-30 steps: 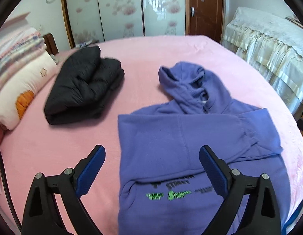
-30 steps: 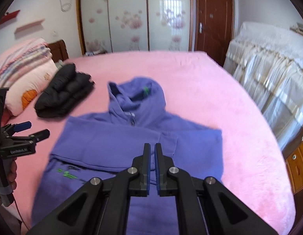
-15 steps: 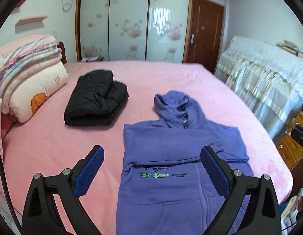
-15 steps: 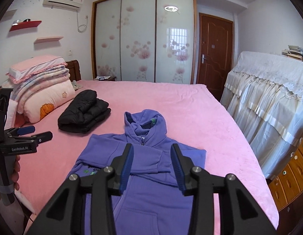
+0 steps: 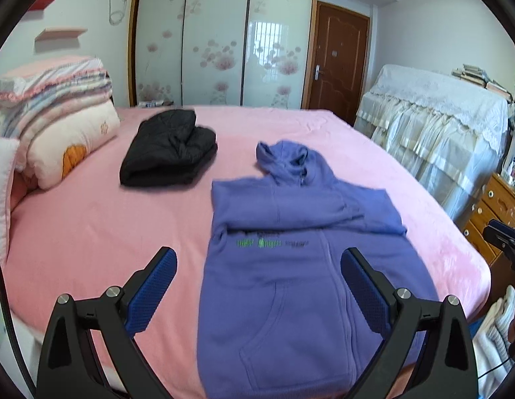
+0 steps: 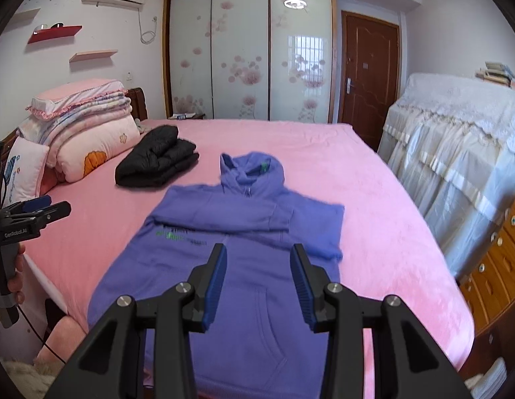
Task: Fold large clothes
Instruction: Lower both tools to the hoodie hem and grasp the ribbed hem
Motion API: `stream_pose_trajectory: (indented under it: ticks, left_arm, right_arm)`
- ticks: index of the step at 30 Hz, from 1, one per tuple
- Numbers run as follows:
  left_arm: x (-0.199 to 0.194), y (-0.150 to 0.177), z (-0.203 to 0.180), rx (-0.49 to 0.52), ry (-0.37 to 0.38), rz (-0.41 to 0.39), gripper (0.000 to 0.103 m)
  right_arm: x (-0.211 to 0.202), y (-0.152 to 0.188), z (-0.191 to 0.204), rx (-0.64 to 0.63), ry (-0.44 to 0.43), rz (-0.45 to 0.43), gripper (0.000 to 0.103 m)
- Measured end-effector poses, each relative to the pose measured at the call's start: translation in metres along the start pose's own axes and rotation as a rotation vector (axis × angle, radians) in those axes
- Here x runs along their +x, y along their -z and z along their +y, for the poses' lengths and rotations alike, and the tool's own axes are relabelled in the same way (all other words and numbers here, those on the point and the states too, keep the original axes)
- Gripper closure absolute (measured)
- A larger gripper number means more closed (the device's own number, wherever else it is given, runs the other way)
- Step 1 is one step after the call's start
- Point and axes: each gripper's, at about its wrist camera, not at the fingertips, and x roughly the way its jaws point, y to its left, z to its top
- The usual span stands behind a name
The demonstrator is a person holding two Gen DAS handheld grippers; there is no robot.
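Observation:
A purple zip hoodie lies flat on the pink bed, hood away from me, both sleeves folded across the chest above the green print. It also shows in the right wrist view. My left gripper is open and empty, held above the hoodie's lower left part. My right gripper is open and empty above the hoodie's lower middle. The left gripper also appears at the left edge of the right wrist view.
A folded black jacket lies on the bed beyond the hoodie to the left. Stacked quilts and pillows sit at the head. A cloth-covered cabinet and wooden drawers stand to the right of the bed.
Both grippers have pulled back and up from the hoodie, so more of the room shows. The right gripper has gone from shut to open. The hoodie lies with its sleeves folded in.

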Motion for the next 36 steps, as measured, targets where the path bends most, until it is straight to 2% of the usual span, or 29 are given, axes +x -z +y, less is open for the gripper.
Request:
stream_pose_trajectory:
  ticks: [4,9,16,22,24,27,36]
  left_arm:
    - [0.009,0.027,0.007,-0.023,0.023,0.069,0.005]
    - [0.028,0.061,0.017,-0.028,0.008,0.149,0.005]
    - [0.063,0.121,0.050,-0.094,0.042,0.303,0.005]
    - [0.079,0.160,0.078,-0.183,0.104,0.351,0.005]
    - [0.085,0.169,0.083,-0.204,0.129,0.374,0.006]
    - [0.100,0.181,0.092,-0.236,0.171,0.435,0.009]
    - [0.118,0.200,0.112,-0.353,0.266,0.478,0.016]
  right_arm:
    - [0.015,0.024,0.003,-0.009,-0.005,0.072,0.063]
    - [0.029,0.052,0.000,-0.014,0.012,0.137,0.063]
    - [0.056,0.104,-0.027,0.036,-0.003,0.278,0.063]
    - [0.075,0.146,-0.061,0.081,-0.052,0.397,0.063]
    - [0.077,0.157,-0.071,0.080,-0.045,0.430,0.063]
    - [0.077,0.173,-0.089,0.152,-0.072,0.475,0.063]
    - [0.098,0.205,-0.092,0.181,-0.123,0.592,0.063]
